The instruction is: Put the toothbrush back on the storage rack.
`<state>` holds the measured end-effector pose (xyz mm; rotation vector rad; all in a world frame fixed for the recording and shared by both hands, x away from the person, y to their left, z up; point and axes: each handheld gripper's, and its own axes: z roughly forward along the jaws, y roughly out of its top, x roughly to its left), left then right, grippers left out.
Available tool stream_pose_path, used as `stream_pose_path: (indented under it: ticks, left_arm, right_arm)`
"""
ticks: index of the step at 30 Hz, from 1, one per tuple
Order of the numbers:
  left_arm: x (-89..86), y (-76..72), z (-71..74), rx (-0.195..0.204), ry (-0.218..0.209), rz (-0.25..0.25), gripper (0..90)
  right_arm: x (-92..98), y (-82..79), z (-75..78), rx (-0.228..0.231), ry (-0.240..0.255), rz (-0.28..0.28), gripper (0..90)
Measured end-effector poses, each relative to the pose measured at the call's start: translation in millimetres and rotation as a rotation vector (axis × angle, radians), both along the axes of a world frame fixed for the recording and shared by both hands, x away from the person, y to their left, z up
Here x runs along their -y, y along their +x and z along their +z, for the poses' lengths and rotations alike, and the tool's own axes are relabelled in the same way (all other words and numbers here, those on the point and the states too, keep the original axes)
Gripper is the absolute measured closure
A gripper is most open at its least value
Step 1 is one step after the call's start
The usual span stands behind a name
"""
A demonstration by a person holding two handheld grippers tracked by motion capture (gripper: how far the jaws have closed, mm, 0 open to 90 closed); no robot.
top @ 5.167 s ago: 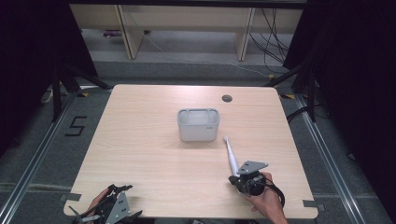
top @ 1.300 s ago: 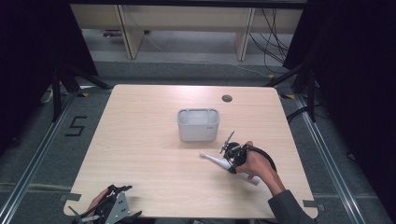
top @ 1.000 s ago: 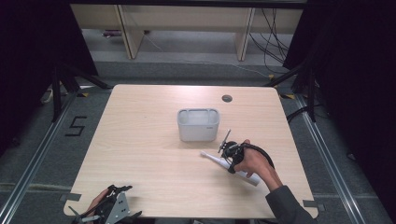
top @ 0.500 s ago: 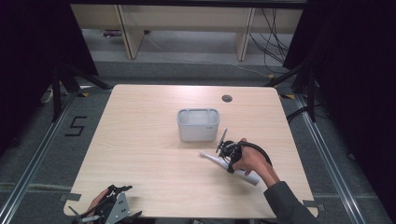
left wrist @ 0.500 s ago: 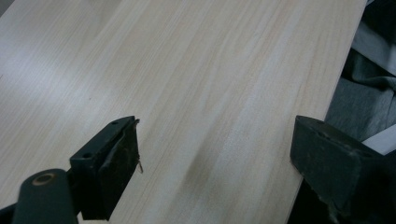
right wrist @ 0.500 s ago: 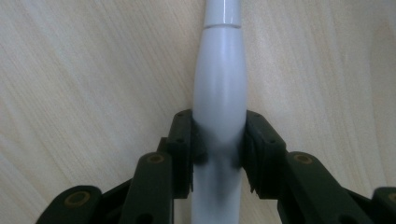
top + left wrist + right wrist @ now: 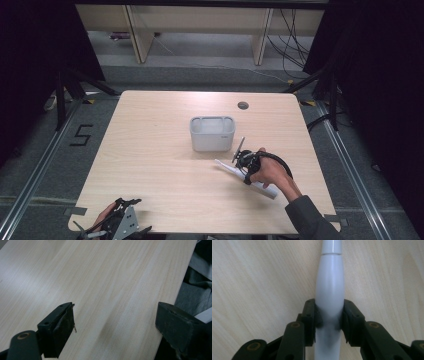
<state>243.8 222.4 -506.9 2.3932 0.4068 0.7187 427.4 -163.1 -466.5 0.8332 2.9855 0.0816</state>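
A long white wand-shaped tool [image 7: 227, 169] lies slantwise just in front of the white bin [image 7: 212, 133]. My right gripper [image 7: 241, 162] holds it around its thick middle. In the right gripper view both black pads [image 7: 311, 315] press on the tool's rounded body [image 7: 329, 285], so the right gripper [image 7: 329, 315] is shut on it. The tool runs low along the table; I cannot tell whether it touches. My left gripper [image 7: 117, 225] rests at the table's front left corner. Its jaws [image 7: 115, 322] stand wide apart over bare wood.
The light wooden table [image 7: 150, 150] has a small round cable hole [image 7: 243, 105] at the back right. The person's right sleeve [image 7: 307, 217] comes in over the front right edge. Dark floor and rails surround the table.
Since the oldest frame my right gripper has carried the white tool from the front right edge toward the bin and turned it slantwise. Over the last second it has stayed still. The left gripper has not moved.
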Motion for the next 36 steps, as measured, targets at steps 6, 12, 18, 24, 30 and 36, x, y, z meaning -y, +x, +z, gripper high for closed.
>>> stream_pose_path:
  ticks: [6,12,18,24,30,36]
  left_arm:
    - [-0.3,0.5,-0.1,-0.007,0.000,-0.002,15.1]
    - [-0.9,0.4,0.3,-0.007,-0.004,0.000,15.1]
    - [-0.9,0.3,0.3,-0.008,-0.003,0.000,15.1]
    - [-0.6,0.4,0.1,-0.004,-0.002,0.001,15.1]
    - [-0.9,0.4,-0.1,-0.003,-0.005,0.003,15.1]
    - [-0.9,0.4,0.6,0.000,-0.005,0.002,15.1]
  right_arm:
    - [9.3,-4.9,13.6,0.047,0.064,-0.001,66.8]
    - [14.7,-17.5,42.7,0.153,0.242,0.006,66.8]
    - [17.5,-19.1,55.1,0.221,0.335,-0.017,66.8]
    - [18.5,-18.5,62.7,0.311,0.453,-0.076,66.8]
    - [17.7,-14.4,67.3,0.393,0.575,-0.063,66.8]
    - [13.9,-10.4,74.7,0.434,0.688,-0.127,66.7]
